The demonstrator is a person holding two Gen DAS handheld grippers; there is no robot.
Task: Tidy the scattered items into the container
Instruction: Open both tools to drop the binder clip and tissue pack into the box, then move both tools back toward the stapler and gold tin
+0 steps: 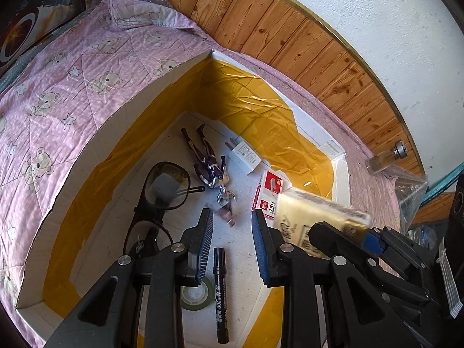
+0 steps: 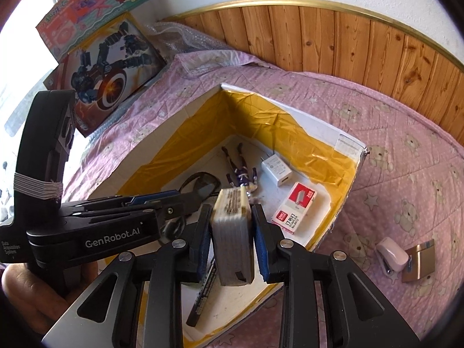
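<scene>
Most of it is already in the box [image 2: 319,124] — glasses [image 1: 162,191], figurine [image 2: 242,171], charger [image 2: 277,169], staples [image 2: 294,211], marker [image 1: 221,293] — my right gripper [image 2: 230,226] clamps a tissue pack [image 2: 232,232] over it, my left gripper [image 1: 232,246] hangs wide and empty, and a stapler [image 2: 391,253] and a gold card [image 2: 419,259] wait on the bed to the right.

Open white cardboard box [image 2: 203,108]: matt board walls, lined inside with glossy, wrinkled yellow tape. Pink quilted cloth bedcover with bear print [image 1: 72,87]: soft, stitched, faint sheen. Knotty brown wood wall panelling [image 2: 362,43] was noted as smooth, edged with a shiny brass-coloured strip. Rough white plaster was seen above it. Black matt plastic gripper arms with bright metal rivets, ribbed blue rubber pads [image 1: 204,246]. White plug adapter [image 2: 277,169]: smooth plastic. Red-and-white staple carton [image 2: 294,211]: printed paperboard.
</scene>
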